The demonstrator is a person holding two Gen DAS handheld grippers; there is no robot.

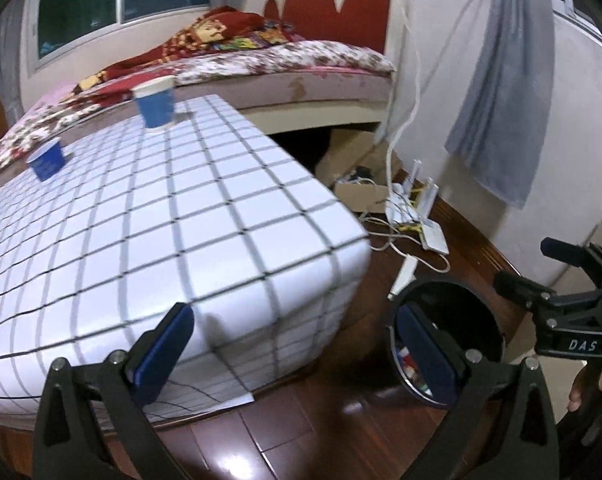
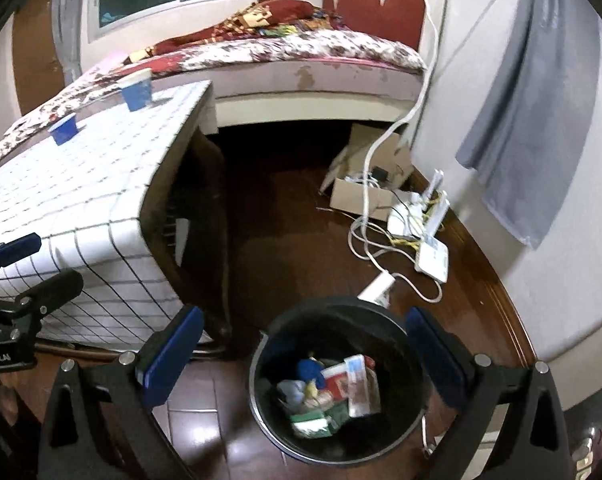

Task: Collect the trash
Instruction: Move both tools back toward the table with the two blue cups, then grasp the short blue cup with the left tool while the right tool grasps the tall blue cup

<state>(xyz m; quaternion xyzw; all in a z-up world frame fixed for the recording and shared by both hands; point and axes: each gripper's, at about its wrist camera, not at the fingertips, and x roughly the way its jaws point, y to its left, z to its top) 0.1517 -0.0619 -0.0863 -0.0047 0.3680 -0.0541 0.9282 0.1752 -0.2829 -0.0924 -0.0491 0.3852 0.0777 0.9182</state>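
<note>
Down on the wooden floor (image 2: 293, 216), the black trash bin (image 2: 397, 336) stands beside the table with the checked cloth (image 2: 81, 184), already holding wrappers and scraps (image 2: 333, 388). Both the right gripper (image 2: 301, 356), hanging directly over the bin, and the left gripper (image 1: 297, 344), over the table's corner, are spread wide and empty. Two blue paper cups (image 1: 156, 105) (image 1: 47, 160) stand upright on the table's far side, well apart.
</note>
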